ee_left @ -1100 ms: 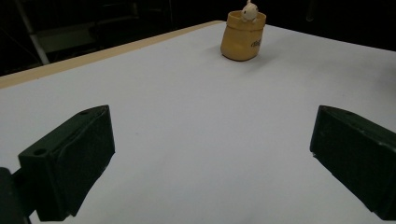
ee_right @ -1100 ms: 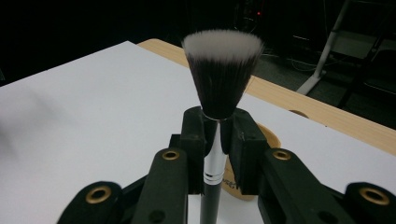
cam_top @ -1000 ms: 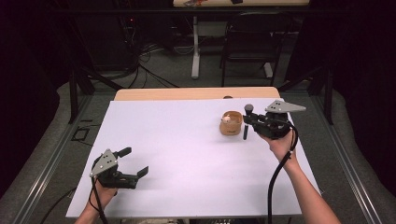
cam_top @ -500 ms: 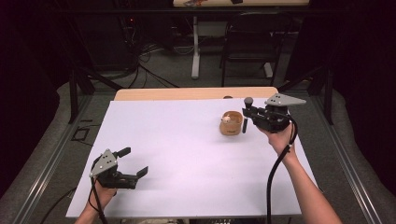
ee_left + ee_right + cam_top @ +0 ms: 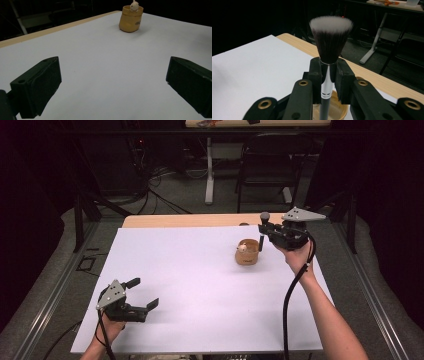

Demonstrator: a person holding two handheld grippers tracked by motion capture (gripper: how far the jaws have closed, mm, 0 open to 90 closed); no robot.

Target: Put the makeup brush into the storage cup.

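My right gripper (image 5: pixel 263 231) is shut on a makeup brush (image 5: pixel 264 217) and holds it upright, just right of and above a small tan pouch-shaped cup (image 5: pixel 247 254). In the right gripper view the jaws clamp the silver ferrule of the brush (image 5: pixel 330 37), whose dark, white-tipped bristles fan out above them; the cup's rim (image 5: pixel 338 106) lies below. A small white figure (image 5: pixel 134 5) pokes out of the cup (image 5: pixel 131 19). At the near left, my left gripper (image 5: pixel 144 293) rests low over the white sheet, open, nothing between its jaws (image 5: pixel 112 85).
A white sheet (image 5: pixel 200 285) covers most of the wooden table (image 5: pixel 190 220). A black cable (image 5: pixel 289 305) trails along the right forearm. Beyond the table stand a dark chair (image 5: pixel 270 165) and a desk leg (image 5: pixel 210 170) on a floor with cables.
The right gripper has lifted the brush higher and slightly farther back, away from the cup. The left gripper has stayed where it was.
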